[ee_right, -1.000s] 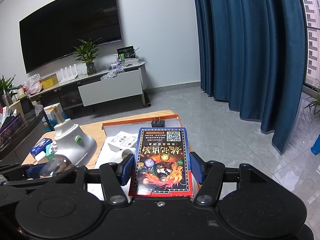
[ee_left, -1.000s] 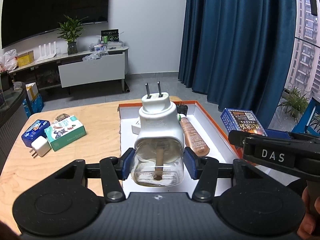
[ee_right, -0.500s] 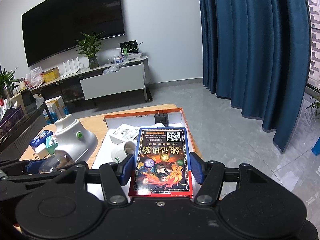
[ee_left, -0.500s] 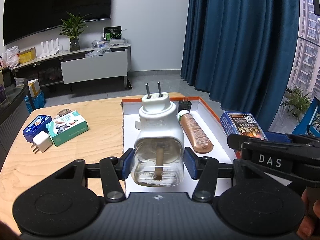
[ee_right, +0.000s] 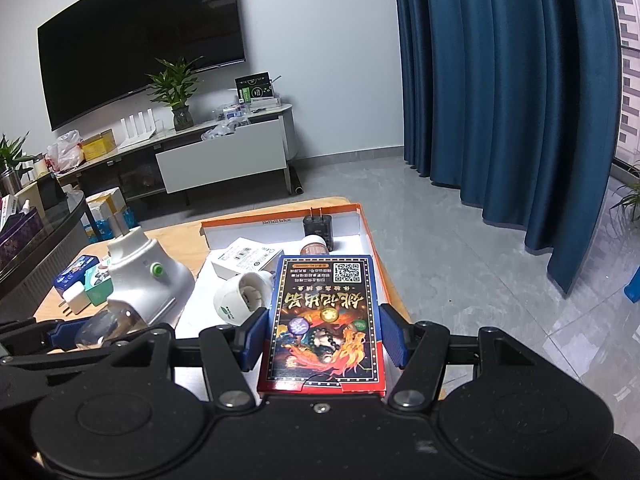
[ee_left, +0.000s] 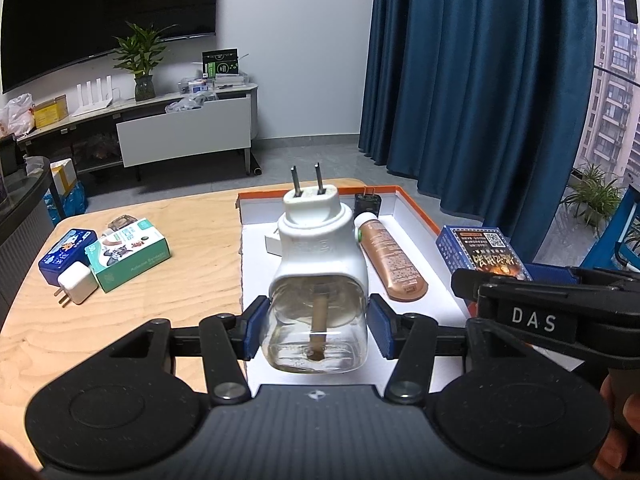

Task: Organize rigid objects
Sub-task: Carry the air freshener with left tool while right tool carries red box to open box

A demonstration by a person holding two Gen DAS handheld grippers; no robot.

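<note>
So both hands are loaded right now. The left gripper (ee_left: 316, 330) has its blue pads clamped on the clear glass bottle end of a white plug-in mosquito repellent heater with two metal prongs (ee_left: 318, 264), and the right gripper (ee_right: 322, 336) is squeezing a flat blue-and-red card box with a QR code on it (ee_right: 326, 320) by its long edges

Both things hang above the near end of the shallow white cardboard tray with the orange rim (ee_left: 412, 204), which sits on the pale wooden table (ee_left: 192, 264). Already lying in it: a brown tube with a white cap (ee_left: 390, 262), a black plug adapter (ee_left: 367, 202) at the far wall, a small white box (ee_right: 246, 260) and a white round socket thing (ee_right: 242, 294)

The bit that matters imo: the heater's long axis runs straight away from the left gripper, prongs pointing at the far wall, parallel to the tube just to its right. The open white floor sits directly under and ahead of it, so a straight drop should do. The card box sits over the tray's right rim, so it probably needs to go inward first

A green-and-white carton (ee_left: 128, 254), a blue tin (ee_left: 66, 250) and a white charger cube (ee_left: 76, 288) wait on the table, nearer the left hand
</note>
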